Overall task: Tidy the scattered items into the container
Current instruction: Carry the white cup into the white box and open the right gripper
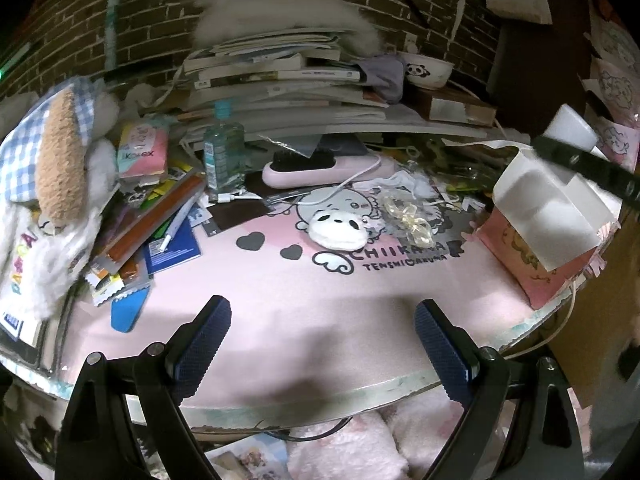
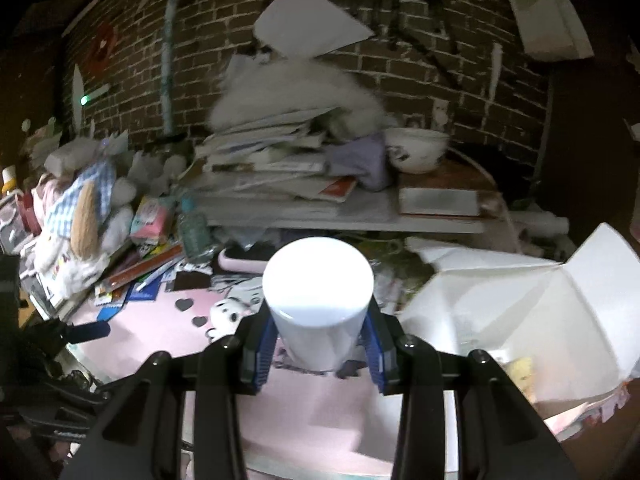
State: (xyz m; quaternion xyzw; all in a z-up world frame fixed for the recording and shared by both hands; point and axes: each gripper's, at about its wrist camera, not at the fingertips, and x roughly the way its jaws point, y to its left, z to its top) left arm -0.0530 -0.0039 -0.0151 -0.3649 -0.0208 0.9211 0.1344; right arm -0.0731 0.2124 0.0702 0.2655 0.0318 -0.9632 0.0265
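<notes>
Between right gripper (image 2: 319, 354) jaws: white cup (image 2: 318, 304), pinched; left gripper (image 1: 322, 340) jaws spread.

Table mat (image 1: 320, 280): pink, grey hearts, cartoon print. Cup (image 2: 318, 304): plain white. Container (image 1: 532, 256): pink, white liner. Plush (image 1: 60, 152) at left edge: tan, blue-white check. Wall (image 1: 80, 20): brown brick.

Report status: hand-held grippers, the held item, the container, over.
Right hand-held gripper shut on white cup, carried clear of the desk. Left hand-held gripper open, empty. White-lined pink container at right, nothing in the way.
</notes>
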